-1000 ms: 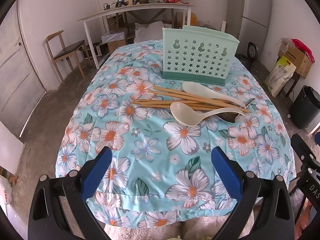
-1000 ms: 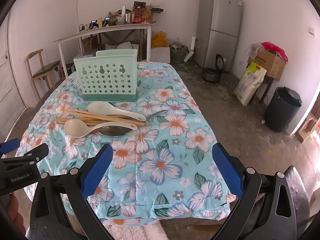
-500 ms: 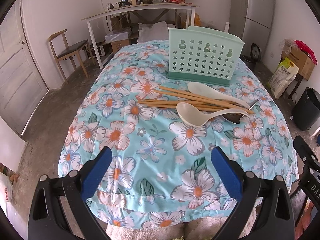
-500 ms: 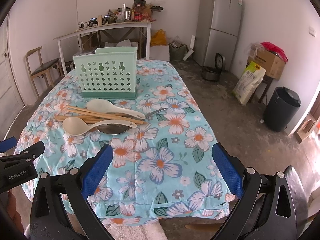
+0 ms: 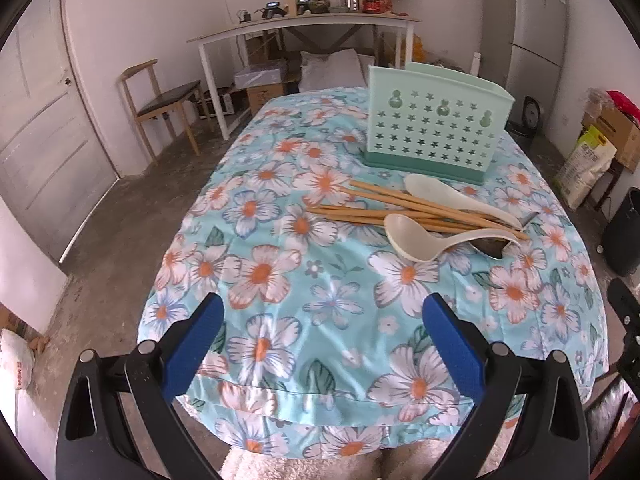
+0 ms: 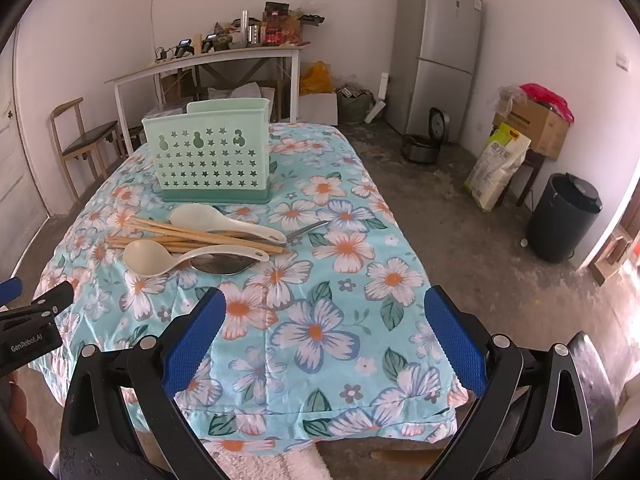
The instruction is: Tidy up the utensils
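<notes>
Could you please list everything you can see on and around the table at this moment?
Utensil holder: one, mint green, far end of table.
Plastic spoons: two, cream, in the pile before the holder.
Chopsticks: several, wooden, crossing the spoons.
Metal spoon: one, silver, under the pile.
Tablecloth: one, turquoise floral.
Fridge: one, grey, back right.
Bin: one, black, right.
Chair: one, wooden, left.
Side table: one, white, cluttered, by wall.
Left gripper: open, empty.
Right gripper: open, empty.
</notes>
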`<state>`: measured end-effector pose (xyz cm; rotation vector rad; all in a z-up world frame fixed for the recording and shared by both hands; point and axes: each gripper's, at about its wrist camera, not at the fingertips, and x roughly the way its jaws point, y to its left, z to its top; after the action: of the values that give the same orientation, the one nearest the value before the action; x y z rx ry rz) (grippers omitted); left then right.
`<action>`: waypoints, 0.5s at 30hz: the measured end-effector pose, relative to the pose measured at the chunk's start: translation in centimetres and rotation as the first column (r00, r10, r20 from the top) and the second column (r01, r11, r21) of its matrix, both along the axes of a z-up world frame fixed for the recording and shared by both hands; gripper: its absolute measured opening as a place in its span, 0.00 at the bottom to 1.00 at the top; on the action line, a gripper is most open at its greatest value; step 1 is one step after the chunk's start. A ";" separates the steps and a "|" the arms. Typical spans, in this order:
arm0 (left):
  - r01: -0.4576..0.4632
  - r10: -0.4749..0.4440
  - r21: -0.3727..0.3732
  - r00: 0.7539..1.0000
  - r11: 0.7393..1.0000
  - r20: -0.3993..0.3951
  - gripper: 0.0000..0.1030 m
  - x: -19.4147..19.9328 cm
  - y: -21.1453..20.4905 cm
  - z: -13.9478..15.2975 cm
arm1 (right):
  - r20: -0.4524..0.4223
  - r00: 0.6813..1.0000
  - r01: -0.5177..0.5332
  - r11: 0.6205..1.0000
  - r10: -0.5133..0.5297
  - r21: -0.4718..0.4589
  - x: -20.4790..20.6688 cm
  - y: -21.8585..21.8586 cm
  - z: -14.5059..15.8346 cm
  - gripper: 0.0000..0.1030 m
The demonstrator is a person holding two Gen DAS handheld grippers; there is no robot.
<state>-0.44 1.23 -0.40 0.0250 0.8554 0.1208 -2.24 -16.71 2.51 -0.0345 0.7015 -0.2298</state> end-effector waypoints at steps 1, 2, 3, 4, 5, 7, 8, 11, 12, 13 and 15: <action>-0.005 0.005 0.001 1.000 1.000 -0.001 0.95 0.0 0.1 0.0 | 0.000 1.000 0.001 1.000 -0.001 0.001 0.0 -0.1 0.0 0.92; -0.008 0.008 0.000 1.000 1.000 -0.001 0.95 0.0 0.1 0.0 | 0.001 1.000 0.002 1.000 -0.002 0.001 0.0 -0.1 0.0 0.93; -0.014 0.014 0.000 1.000 1.000 0.000 0.95 0.0 0.2 0.1 | 0.002 1.000 0.003 1.000 -0.003 0.001 0.0 -0.1 0.0 0.92; -0.018 0.018 0.001 1.000 1.000 0.001 0.95 0.0 0.3 0.1 | 0.002 1.000 0.003 1.000 -0.003 0.000 0.1 -0.1 0.0 0.92; -0.020 0.020 0.000 1.000 1.000 -0.001 0.95 0.0 0.3 0.0 | 0.001 1.000 0.003 1.000 -0.003 0.000 0.1 -0.1 0.0 0.92; -0.024 0.024 -0.003 1.000 1.000 -0.003 0.95 0.0 0.5 0.0 | 0.003 1.000 0.003 1.000 -0.003 0.000 0.0 -0.1 0.0 0.92; -0.026 0.026 -0.003 1.000 1.000 -0.003 0.95 0.0 0.5 0.0 | 0.003 1.000 0.003 1.000 -0.003 0.000 0.0 -0.2 0.0 0.92; -0.028 0.028 -0.005 1.000 1.000 -0.006 0.95 0.0 0.6 0.0 | 0.003 1.000 0.004 1.000 -0.004 0.002 0.0 -0.1 0.0 0.92; -0.029 0.029 -0.006 1.000 1.000 -0.006 0.95 0.0 0.6 0.0 | 0.003 1.000 0.003 1.000 -0.003 0.003 0.0 -0.1 0.0 0.92; -0.030 0.030 -0.004 1.000 1.000 -0.005 0.95 0.0 0.6 0.0 | 0.003 1.000 0.003 1.000 -0.003 0.005 0.0 -0.2 0.0 0.93; -0.032 0.032 -0.003 0.999 0.999 -0.005 0.95 0.0 0.6 0.0 | 0.002 1.000 0.002 1.000 -0.002 0.005 0.0 -0.1 -0.2 0.92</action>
<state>-0.46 1.87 -0.42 0.0091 0.8608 0.1494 -2.21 -16.78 2.35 -0.0288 0.7003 -0.2296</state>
